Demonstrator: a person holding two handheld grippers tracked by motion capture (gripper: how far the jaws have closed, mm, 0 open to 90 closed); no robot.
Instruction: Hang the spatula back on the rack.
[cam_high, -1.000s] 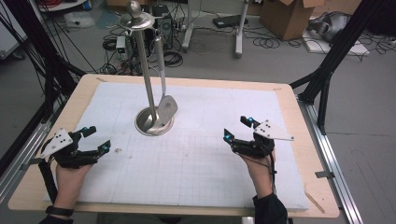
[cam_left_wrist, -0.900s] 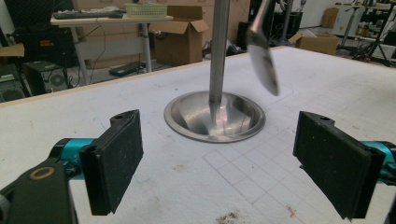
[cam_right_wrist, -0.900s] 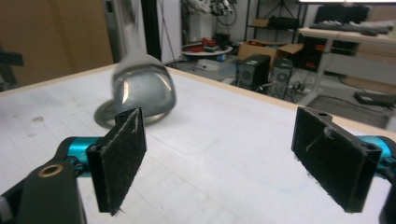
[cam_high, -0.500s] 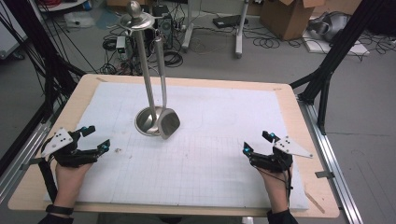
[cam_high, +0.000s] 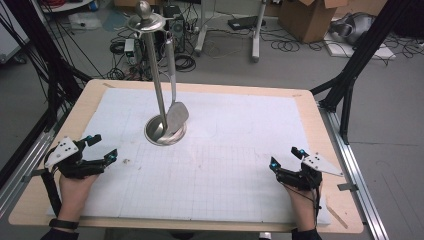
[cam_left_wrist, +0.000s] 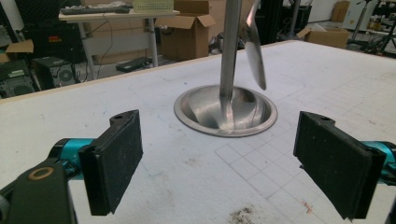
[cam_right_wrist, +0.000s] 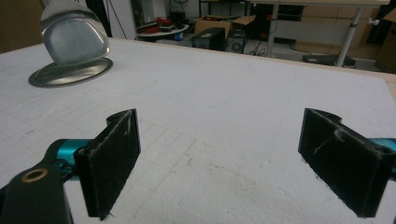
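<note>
I had both tools parked empty: the right hand-held gripper (cam_high: 284, 159) at the near right of the table (cam_high: 320, 125), its jaws just opened wide on nothing, and the left hand-held gripper (cam_high: 102, 147) likewise agape. The spatula (cam_high: 176, 116) hung on its stand (cam_high: 159, 131), centre-left. I judged hanging finished; next, simply stay clear.

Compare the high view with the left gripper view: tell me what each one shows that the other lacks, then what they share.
High view alone: the stand's top disc and knob, the spatula's hook-up there, the person's hands, the right gripper with jaws apart, and the table's wooden edge.

Left gripper view alone: the left gripper seen close, its black pads wide apart with nothing between, and a dark smudge on the mat.

Both: the stand's round base, its pole, the hanging spatula blade, and the white gridded mat.
</note>
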